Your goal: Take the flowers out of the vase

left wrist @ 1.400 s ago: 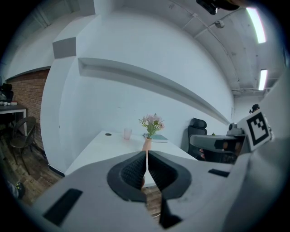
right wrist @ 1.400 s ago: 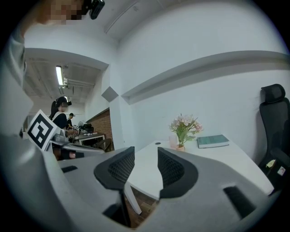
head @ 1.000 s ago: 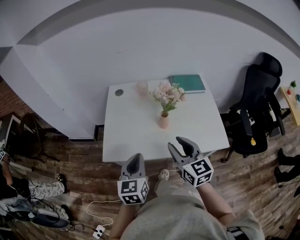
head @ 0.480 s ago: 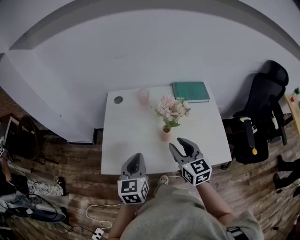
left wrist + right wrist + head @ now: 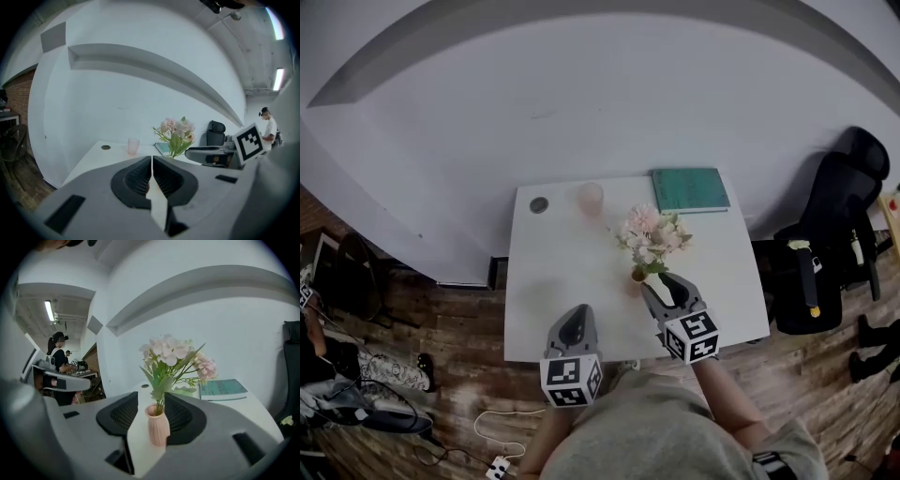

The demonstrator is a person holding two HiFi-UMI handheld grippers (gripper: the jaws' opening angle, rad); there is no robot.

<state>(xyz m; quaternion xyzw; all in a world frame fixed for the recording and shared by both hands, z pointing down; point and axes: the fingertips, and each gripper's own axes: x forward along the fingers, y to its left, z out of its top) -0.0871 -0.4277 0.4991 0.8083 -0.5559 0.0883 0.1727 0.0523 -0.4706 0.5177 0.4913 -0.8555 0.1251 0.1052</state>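
1 vase (image 5: 635, 280) of flowers (image 5: 652, 236) stands near the table's (image 5: 553, 272) front edge, between the right gripper's (image 5: 662, 284) spread jaws, which have just been opening; the left gripper (image 5: 574, 323) is pressed together, empty.

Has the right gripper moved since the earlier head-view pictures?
Yes. The right gripper has advanced from the near edge of the table up to the vase, which now stands between its jaws; they have just been opening.

Soft, even light covers the white square counter (image 5: 562, 272) with hardly a shadow; the pale pink flowers (image 5: 168, 350) on it look sharp. Fisheye distortion bends the white walls (image 5: 581, 112) behind it, and the gripper views' corners go black.
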